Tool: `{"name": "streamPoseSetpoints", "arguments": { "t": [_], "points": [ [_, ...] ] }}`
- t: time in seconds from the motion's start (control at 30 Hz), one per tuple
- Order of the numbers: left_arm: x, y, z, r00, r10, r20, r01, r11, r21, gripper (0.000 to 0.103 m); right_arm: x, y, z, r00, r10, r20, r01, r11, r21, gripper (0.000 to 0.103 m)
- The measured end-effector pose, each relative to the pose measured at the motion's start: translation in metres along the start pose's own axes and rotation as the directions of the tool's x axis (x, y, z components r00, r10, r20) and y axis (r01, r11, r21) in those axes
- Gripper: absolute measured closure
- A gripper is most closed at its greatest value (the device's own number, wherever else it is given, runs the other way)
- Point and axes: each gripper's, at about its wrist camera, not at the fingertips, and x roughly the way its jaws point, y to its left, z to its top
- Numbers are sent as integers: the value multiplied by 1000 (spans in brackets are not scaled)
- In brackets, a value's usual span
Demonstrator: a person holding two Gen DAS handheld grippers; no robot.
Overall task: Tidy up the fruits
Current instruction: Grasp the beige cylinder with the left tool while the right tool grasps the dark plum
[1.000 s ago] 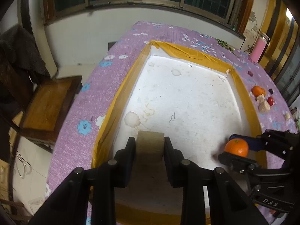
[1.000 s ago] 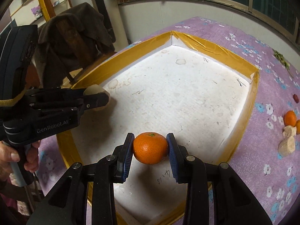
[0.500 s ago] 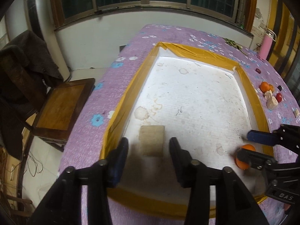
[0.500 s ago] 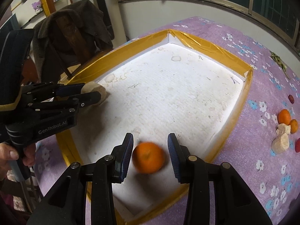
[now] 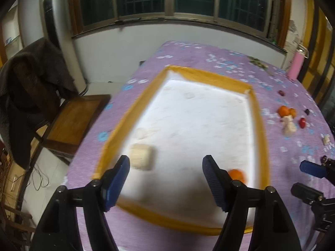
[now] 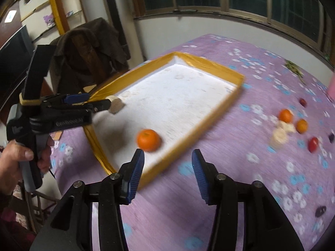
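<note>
Now round, bright orange fruit (image 6: 148, 140) loose in yellow-rimmed tray (image 6: 213, 67).

My left claw (image 5: 166, 179) has black plastic arms, silver pivot screws and ribbed blue pads (image 5: 117, 179). My right claw (image 6: 168, 175) is built alike: black arms, round silver screws, ribbed blue pads (image 6: 136, 174). Seen from the right wrist, the left unit's black body carries white lettering, a yellow band round its upright block, and a grey trigger handle in my hand (image 6: 14, 163).
</note>
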Motion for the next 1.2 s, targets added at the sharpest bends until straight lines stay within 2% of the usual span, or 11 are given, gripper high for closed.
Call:
{"name": "streamPoseSetpoints", "arguments": {
  "t": [0.2, 0.3, 0.33, 0.43, 0.53, 0.67, 0.83, 0.87, 0.93, 1.03, 1.2],
  "points": [
    [-6, -73, 6, 995, -100, -5, 100, 991, 86, 19, -26, -62, -31, 996, -91, 0, 90, 988, 122, 46],
    [-3, -113, 8, 989, -146, -27, 148, 979, 138, 17, -44, -99, -50, 986, -165, 0, 162, 965, 205, 32],
    [-2, -127, 8, 987, -156, -33, 160, 974, 160, 17, -50, -112, -55, 981, -194, 0, 188, 955, 231, 26],
    [2, -162, 8, 982, -179, -52, 186, 958, 219, 17, -72, -151, -70, 953, -301, -17, 293, 913, 284, 26],
    [6, -189, 7, 978, -195, -71, 207, 944, 256, 17, -86, -190, -82, 933, -353, -68, 355, 873, 335, 26],
    [12, -213, 7, 977, -196, -88, 213, 934, 287, 17, -98, -218, -96, 920, -386, -68, 385, 860, 335, 25],
    [27, -230, 11, 977, -180, -116, 206, 934, 291, 17, -91, -238, -105, 957, -285, -45, 282, 891, 356, 26],
    [29, -232, 12, 977, -176, -122, 204, 935, 289, 17, -84, -241, -105, 961, -271, -57, 273, 892, 360, 26],
    [34, -234, 13, 977, -170, -130, 202, 936, 288, 17, -76, -242, -105, 969, -238, -69, 247, 900, 360, 42],
    [41, -237, 16, 977, -158, -143, 194, 936, 292, 17, -67, -245, -107, 972, -218, -87, 235, 905, 354, 55],
    [57, -239, 24, 970, -164, -180, 208, 942, 263, 17, -62, -247, -106, 968, -234, -87, 250, 912, 326, 62]
  ]
}}
